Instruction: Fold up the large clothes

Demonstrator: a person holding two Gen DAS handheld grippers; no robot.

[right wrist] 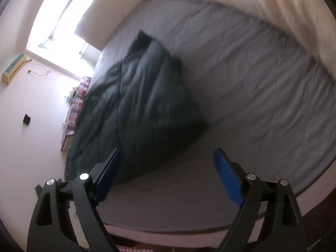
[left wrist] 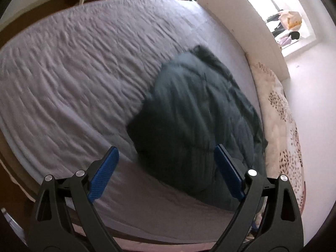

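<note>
Dark green garment [left wrist: 197, 121] on bed [left wrist: 73, 73], ahead of both grippers; left gripper [left wrist: 167, 168] & right gripper [right wrist: 168, 168] jaws wide apart, nothing gripped.

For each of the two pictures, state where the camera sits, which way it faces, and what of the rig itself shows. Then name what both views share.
Left wrist: on the left gripper, facing down along open blue fingers at the dark garment on the grey bed.
Right wrist: on the right gripper, fingers open, facing the garment; window behind.
Shared: garment, bed.
</note>
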